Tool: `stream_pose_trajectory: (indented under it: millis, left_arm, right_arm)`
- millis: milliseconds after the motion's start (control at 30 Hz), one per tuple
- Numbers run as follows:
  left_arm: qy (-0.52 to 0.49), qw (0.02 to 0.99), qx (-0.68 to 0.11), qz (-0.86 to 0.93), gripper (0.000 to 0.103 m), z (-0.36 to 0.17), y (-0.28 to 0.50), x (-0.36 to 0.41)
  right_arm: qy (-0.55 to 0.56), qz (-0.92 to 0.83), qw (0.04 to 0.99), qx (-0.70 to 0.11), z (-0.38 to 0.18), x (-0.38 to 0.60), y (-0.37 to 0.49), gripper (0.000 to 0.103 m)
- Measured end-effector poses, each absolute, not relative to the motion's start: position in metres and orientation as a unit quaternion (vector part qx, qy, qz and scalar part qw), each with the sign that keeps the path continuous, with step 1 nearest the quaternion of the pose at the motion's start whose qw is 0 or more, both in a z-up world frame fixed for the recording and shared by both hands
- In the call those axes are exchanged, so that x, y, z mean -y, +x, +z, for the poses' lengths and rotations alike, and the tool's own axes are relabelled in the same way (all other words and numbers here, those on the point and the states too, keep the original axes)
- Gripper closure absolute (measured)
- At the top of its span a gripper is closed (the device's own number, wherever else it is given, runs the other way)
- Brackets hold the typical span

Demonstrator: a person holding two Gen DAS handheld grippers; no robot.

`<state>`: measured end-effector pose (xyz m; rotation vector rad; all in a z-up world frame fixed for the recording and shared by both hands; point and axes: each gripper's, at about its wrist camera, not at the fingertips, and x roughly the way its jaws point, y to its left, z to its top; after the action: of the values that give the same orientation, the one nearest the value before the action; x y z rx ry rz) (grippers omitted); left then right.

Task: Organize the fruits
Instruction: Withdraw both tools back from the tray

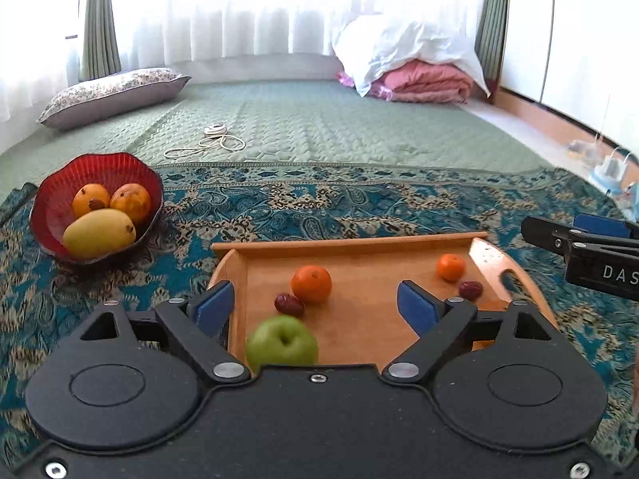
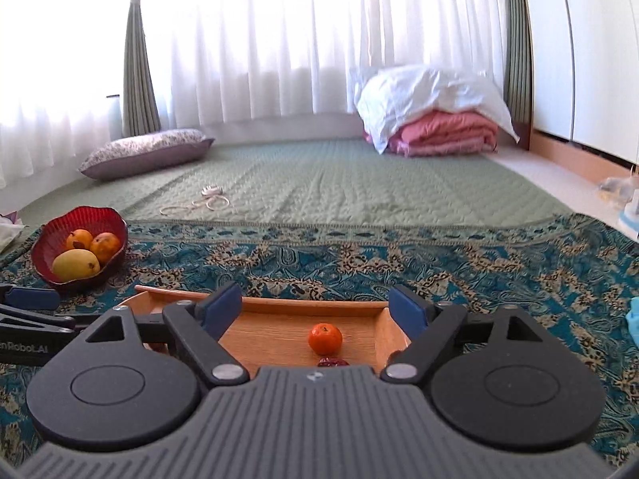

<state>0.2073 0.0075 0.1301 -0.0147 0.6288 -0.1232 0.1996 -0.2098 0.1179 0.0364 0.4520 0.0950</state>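
1. Red bowl (image 1: pixel 44 215), left of frame, already holds three yellow-orange fruits; adding more risks a roll-out over its low rim.
2. Left hand-held gripper (image 1: pixel 315 303): jaws apart, empty. Green apple (image 1: pixel 281 343) sits low centre on the wooden tray (image 1: pixel 347 241); round, may roll if nudged.
3. Large orange (image 1: pixel 311 283) touches a red date (image 1: pixel 289 304); grabbing one could knock the other.
4. Right hand-held gripper (image 2: pixel 315 309): jaws apart, empty, over the small orange (image 2: pixel 325 338); both grippers close, collision risk.

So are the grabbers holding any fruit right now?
No. Both are open and empty: left hand-held gripper above the wooden tray, right hand-held gripper too.
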Motion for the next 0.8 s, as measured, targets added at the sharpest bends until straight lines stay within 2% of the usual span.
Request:
stream_pose_trajectory:
  millis: [367, 800]
  left_arm:
    - [-0.04, 0.954, -0.293, -0.053, 0.013, 0.107, 0.143, -0.014]
    - [-0.016, 0.959, -0.283, -0.027, 0.013, 0.05, 0.097, -0.002]
  right_arm:
    - [0.014, 0.049, 0.983, -0.177, 0.1, 0.207, 0.133, 0.011]
    - [0.021, 0.03, 0.984, -0.177, 0.033, 0.204, 0.079, 0.01]
